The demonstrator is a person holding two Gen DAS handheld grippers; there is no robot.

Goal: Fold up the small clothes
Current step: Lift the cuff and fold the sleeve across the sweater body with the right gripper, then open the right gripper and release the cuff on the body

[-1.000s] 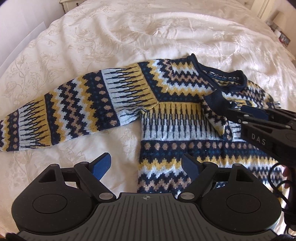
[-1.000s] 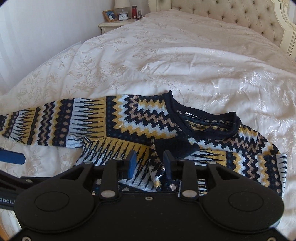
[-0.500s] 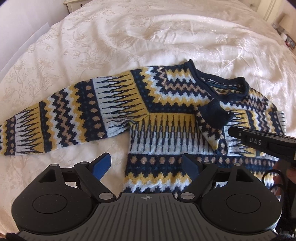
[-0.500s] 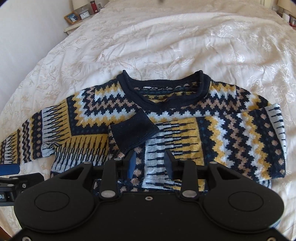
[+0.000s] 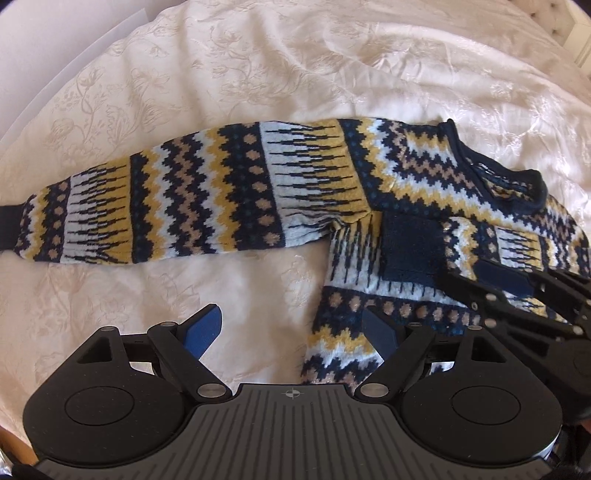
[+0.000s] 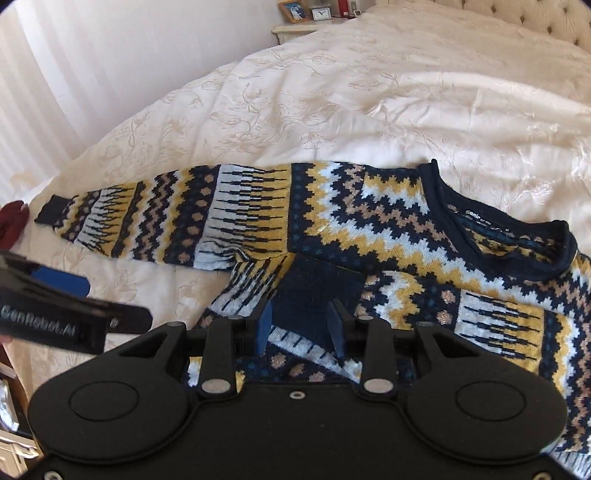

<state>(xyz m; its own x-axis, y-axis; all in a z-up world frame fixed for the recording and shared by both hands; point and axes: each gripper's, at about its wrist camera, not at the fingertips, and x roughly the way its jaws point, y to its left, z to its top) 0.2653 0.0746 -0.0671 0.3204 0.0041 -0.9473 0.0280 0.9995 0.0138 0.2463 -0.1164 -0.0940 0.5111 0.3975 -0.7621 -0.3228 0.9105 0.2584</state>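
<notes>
- Left gripper (image 5: 291, 326): jaws are seen spread wide and empty, held low over the bedspread (image 5: 221, 280) just beside the sweater's hem; judged to be positioned for a reach to the unfolded sleeve.
- Right gripper (image 6: 301, 326): jaws are parted, with nothing clamped between them, directly over the navy cuff (image 6: 317, 291); the cuff is taken to be released.
- Patterned knit sweater (image 6: 388, 229): laid flat, neck away, on the cream bedspread. One sleeve is folded across the chest so the body narrows; its cuff rests on the front panel.
- Other sleeve (image 5: 184, 199): lies fully extended sideways, not yet folded.
- Nightstand (image 6: 295, 29): noted beyond the bed, carrying a clock and a photo frame.
</notes>
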